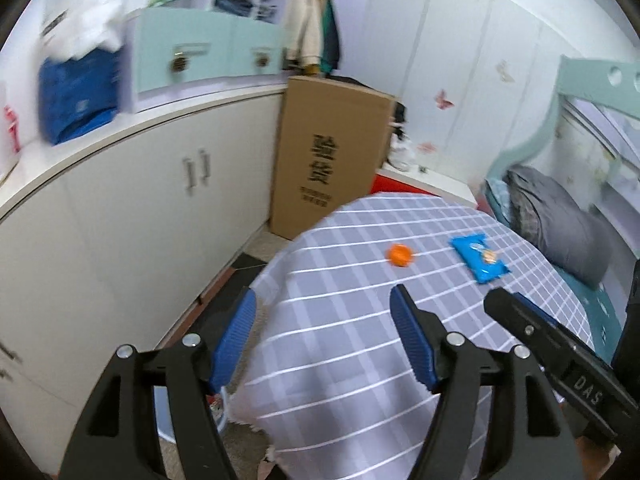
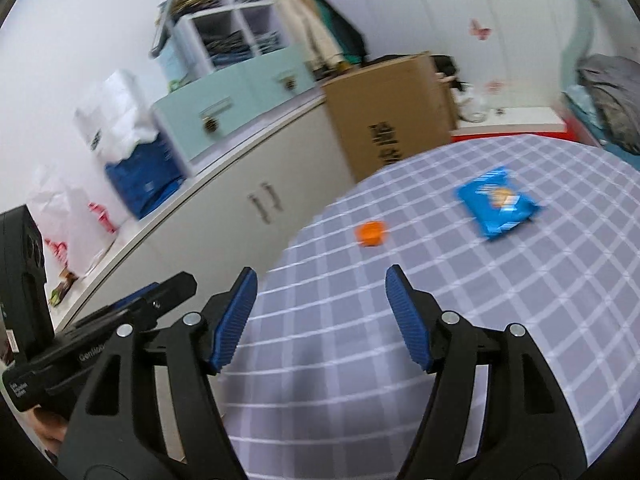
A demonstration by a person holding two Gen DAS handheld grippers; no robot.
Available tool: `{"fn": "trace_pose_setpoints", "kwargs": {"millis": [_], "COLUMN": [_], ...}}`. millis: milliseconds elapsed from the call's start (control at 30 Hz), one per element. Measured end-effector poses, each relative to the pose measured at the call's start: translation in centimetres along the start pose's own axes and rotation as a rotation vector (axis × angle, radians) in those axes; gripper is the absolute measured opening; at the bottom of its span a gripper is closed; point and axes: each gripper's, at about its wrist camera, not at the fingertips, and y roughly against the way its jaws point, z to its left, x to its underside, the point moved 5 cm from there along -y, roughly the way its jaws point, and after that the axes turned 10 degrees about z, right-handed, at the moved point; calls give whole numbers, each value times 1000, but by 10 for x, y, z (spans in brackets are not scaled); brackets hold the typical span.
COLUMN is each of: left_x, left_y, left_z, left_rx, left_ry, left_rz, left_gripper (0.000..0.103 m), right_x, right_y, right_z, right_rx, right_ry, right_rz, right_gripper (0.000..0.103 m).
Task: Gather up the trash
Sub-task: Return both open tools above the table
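A small orange piece of trash [image 1: 398, 255] and a blue snack packet [image 1: 480, 257] lie on a round table with a grey checked cloth [image 1: 340, 340]. Both show in the right wrist view too, the orange piece [image 2: 372, 233] left of the packet [image 2: 497, 203]. My left gripper [image 1: 323, 300] is open and empty over the table's near left edge, well short of the orange piece. My right gripper [image 2: 321, 284] is open and empty above the cloth [image 2: 400, 360], short of both items. Each gripper shows at the edge of the other's view.
White cabinets [image 1: 132, 216] with a counter run along the left, bearing bags [image 1: 80, 96] and a mint drawer box [image 1: 200, 52]. A tall cardboard box [image 1: 328, 160] stands behind the table. A bed with a grey blanket [image 1: 560, 224] is at the right.
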Motion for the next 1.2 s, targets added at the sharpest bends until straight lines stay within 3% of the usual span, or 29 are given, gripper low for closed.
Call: {"fn": "trace_pose_setpoints", "kwargs": {"millis": [333,1200], "left_x": [4,12], "left_y": [-30,-63], "left_z": [-77,-73], "left_rx": [39,7], "left_ry": [-110,-166], "left_rz": [64,134], "left_gripper": [68,68], "right_x": [4,0], "right_y": [20,2], "right_z": [-70,-70], "right_rx": [86,109], "right_ry": [-79,-77], "right_rz": [25,51], "right_gripper": [68,71]}}
